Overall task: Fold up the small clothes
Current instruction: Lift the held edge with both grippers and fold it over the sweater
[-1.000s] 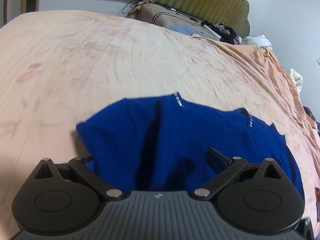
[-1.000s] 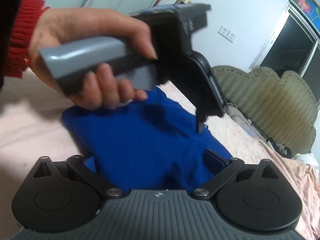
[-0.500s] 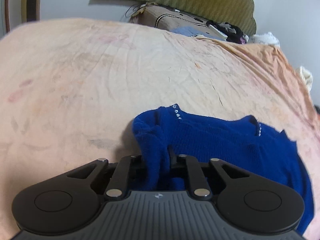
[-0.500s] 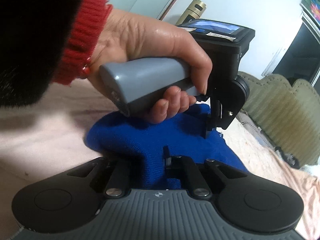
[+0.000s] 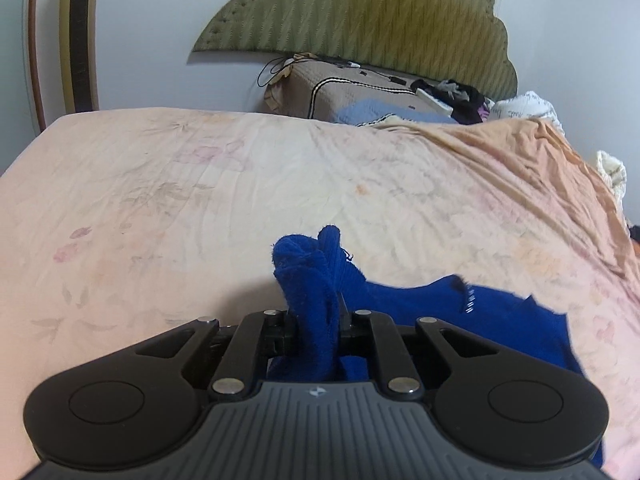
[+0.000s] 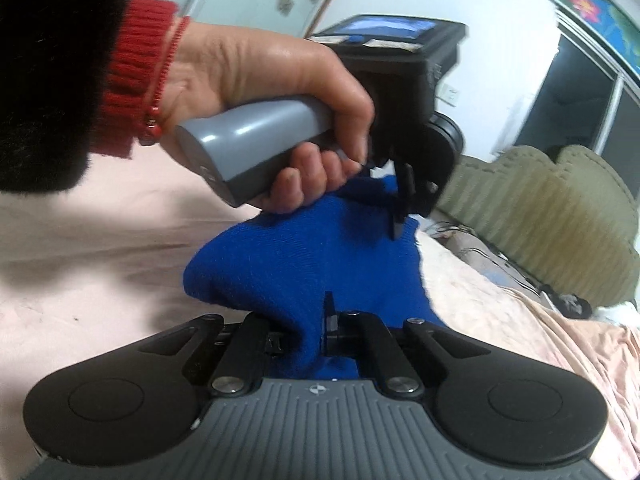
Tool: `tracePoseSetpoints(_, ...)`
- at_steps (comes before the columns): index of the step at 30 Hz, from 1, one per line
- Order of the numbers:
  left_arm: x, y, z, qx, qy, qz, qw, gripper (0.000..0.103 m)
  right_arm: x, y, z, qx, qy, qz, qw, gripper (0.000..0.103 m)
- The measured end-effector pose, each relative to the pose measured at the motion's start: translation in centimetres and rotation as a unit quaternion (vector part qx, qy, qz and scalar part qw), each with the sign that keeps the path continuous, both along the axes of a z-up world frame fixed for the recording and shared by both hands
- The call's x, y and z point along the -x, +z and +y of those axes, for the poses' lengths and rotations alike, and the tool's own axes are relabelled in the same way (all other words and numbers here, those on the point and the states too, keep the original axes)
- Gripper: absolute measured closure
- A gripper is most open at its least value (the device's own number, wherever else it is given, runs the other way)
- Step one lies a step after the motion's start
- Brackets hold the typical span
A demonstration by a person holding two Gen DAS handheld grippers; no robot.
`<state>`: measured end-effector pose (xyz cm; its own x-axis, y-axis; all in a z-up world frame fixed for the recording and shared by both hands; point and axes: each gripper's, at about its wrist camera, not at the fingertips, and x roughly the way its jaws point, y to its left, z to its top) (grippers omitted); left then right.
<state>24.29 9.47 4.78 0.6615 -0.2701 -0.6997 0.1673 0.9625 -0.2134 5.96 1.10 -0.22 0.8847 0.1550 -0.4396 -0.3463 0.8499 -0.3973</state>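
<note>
A small blue knitted garment (image 5: 472, 316) lies on the pink bed sheet (image 5: 200, 200). My left gripper (image 5: 316, 320) is shut on a bunched edge of it, and the fabric sticks up between the jaws. In the right wrist view my right gripper (image 6: 308, 332) is shut on another edge of the blue garment (image 6: 304, 256), lifted off the bed. The left gripper (image 6: 400, 216), held in a hand with a red cuff, pinches the far side of the cloth.
A green padded headboard (image 5: 380, 20) stands at the far end of the bed. A brown pillow (image 5: 340, 88) and a pile of clothes (image 5: 460, 96) lie below it. An orange blanket (image 5: 560, 168) covers the bed's right side. A dark window (image 6: 580, 100) is at right.
Both grippers went from open over the flat garment to shut on its edges. They have since lifted the bunched cloth up off the bed.
</note>
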Motion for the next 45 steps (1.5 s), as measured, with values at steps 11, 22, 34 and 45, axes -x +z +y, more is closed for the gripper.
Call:
tracePoseSetpoints(11,0.6,2.3,-6.2,-0.015,0.004,-0.014,0.9998,0.091,3.9,1.8,-5.9,-0.020,-0.062,-0.021,0.998,0.098)
tracePoseSetpoints(22,1.5,2.6,-14.5,-0.044,-0.037,-0.030,0.9979,0.092,6.3,1.5,-11.3,-0.045,-0.117,-0.025,0.992,0.098)
tracePoseSetpoints(34,2.1,1.0,-21.2,-0.055,-0.078,-0.017,0.9953,0.092,7.7,0.8,-16.2,-0.095,-0.165,-0.004,0.982,0.098)
tracePoseSetpoints(45,2.0,-2.3,-26.4,-0.077,-0.106,0.012,0.9913,0.092,7.9,-0.6,-21.5,-0.177,-0.210,0.039,0.961,0.098)
